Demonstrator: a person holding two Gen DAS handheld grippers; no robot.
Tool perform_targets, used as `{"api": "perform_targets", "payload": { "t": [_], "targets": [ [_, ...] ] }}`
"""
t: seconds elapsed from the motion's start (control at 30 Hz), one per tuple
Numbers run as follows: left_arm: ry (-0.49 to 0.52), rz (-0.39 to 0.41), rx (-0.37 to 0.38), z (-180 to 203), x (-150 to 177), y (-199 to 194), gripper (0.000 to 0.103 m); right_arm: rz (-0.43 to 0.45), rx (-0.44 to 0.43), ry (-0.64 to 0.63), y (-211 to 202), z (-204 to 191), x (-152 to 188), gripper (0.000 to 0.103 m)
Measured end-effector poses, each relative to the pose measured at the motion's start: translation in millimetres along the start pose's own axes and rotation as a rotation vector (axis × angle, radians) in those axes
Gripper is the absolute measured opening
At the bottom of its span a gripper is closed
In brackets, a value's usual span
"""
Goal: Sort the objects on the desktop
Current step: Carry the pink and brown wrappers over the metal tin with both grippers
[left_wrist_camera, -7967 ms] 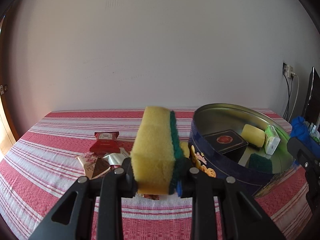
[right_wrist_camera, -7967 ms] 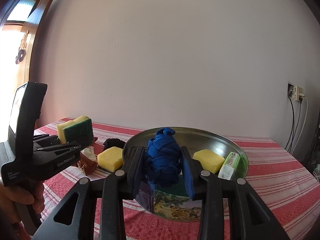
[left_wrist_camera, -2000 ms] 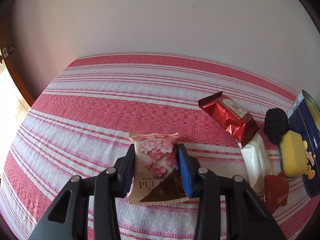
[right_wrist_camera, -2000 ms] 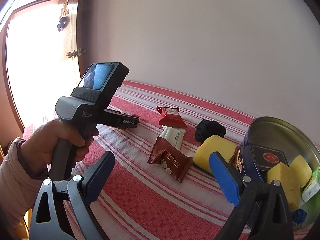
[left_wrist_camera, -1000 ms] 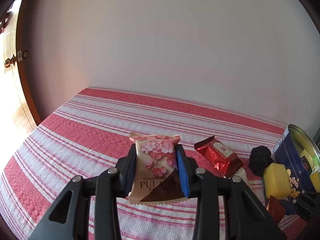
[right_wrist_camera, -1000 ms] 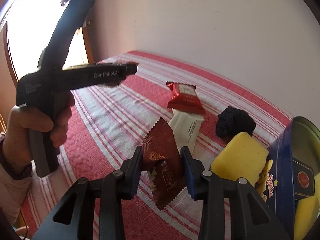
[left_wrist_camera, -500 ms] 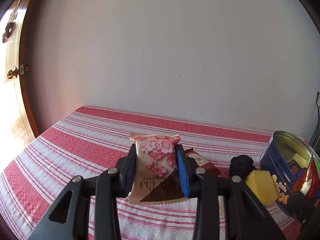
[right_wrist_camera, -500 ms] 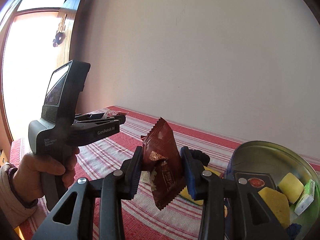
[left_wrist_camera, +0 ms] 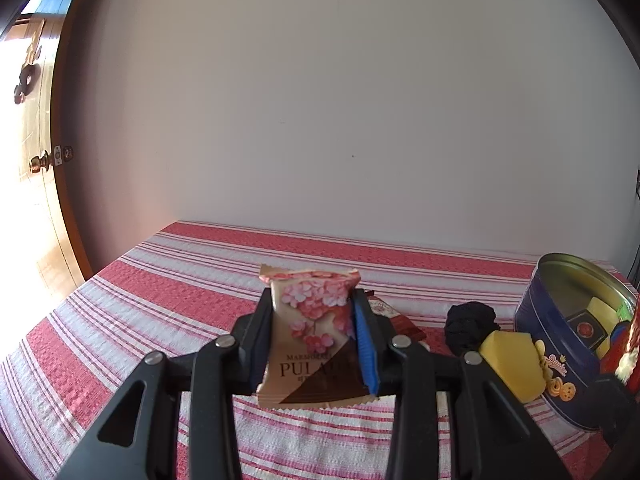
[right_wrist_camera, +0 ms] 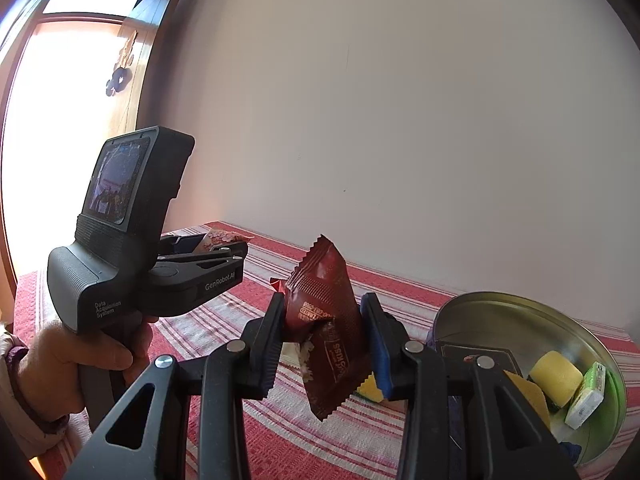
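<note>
In my left claw [left_wrist_camera: 314, 344] I hold a beige snack packet [left_wrist_camera: 314, 336] printed with pink blossoms, pinched upright between narrow jaws and lifted clear of the striped tablecloth [left_wrist_camera: 160, 300]. My right claw [right_wrist_camera: 326, 344] grips a dark red-brown wrapper [right_wrist_camera: 328, 328] the same way, its jaws close together on the packet's sides, the zigzag end hanging down tilted and the other end pointing up.

Just behind the blossom packet, a red wrapper [left_wrist_camera: 394, 318] lies on the cloth, mostly hidden by my fingers. To its right sits a black knotted bundle [left_wrist_camera: 472, 326], and touching that, a yellow sponge [left_wrist_camera: 512, 364] leans against the wall of the round blue tin [left_wrist_camera: 560, 376].

From the right wrist view the tin's open top [right_wrist_camera: 520, 308] shows a dark box [right_wrist_camera: 476, 354], a yellow sponge piece [right_wrist_camera: 556, 378] and a small green-and-white packet [right_wrist_camera: 586, 398] inside. Another yellow sponge [right_wrist_camera: 370, 392] peeks out beneath my right claw's blue pad.

A hand [right_wrist_camera: 76, 364] grips the handle of the left tool, whose screen faces back toward me. Behind everything stand a plain wall [left_wrist_camera: 360, 100] and a wooden door [left_wrist_camera: 36, 160] at the left.
</note>
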State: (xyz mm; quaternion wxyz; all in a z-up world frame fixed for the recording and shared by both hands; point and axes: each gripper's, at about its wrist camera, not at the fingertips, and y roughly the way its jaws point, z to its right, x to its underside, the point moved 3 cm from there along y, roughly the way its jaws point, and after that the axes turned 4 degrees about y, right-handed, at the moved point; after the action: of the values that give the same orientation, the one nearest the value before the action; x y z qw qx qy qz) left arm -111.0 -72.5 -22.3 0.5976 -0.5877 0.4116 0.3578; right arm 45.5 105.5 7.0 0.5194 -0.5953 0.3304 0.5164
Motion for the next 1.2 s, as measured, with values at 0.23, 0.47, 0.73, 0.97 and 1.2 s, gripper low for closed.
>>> {"api": "perform_targets", "payload": {
  "t": [0.23, 0.47, 0.73, 0.97, 1.2],
  "targets": [
    [0.004, -0.007, 0.006, -3, 3, 10, 0.036, -0.002, 0.019, 0.014, -5, 8, 0, 0.041],
    [0.007, -0.015, 0.031, 9, 8, 5, 0.036, -0.005, 0.056, 0.04, -17, 25, 5, 0.041],
    [0.03, -0.015, 0.062, 26, 10, -3, 0.036, 0.006, 0.097, 0.068, -31, 41, 10, 0.041],
    [0.039, -0.017, 0.089, 41, 11, -10, 0.036, 0.025, 0.137, 0.066, -43, 45, 10, 0.041],
    [0.05, -0.02, 0.134, 60, 11, -12, 0.036, 0.037, 0.177, 0.062, -51, 46, 6, 0.041]
  ]
}}
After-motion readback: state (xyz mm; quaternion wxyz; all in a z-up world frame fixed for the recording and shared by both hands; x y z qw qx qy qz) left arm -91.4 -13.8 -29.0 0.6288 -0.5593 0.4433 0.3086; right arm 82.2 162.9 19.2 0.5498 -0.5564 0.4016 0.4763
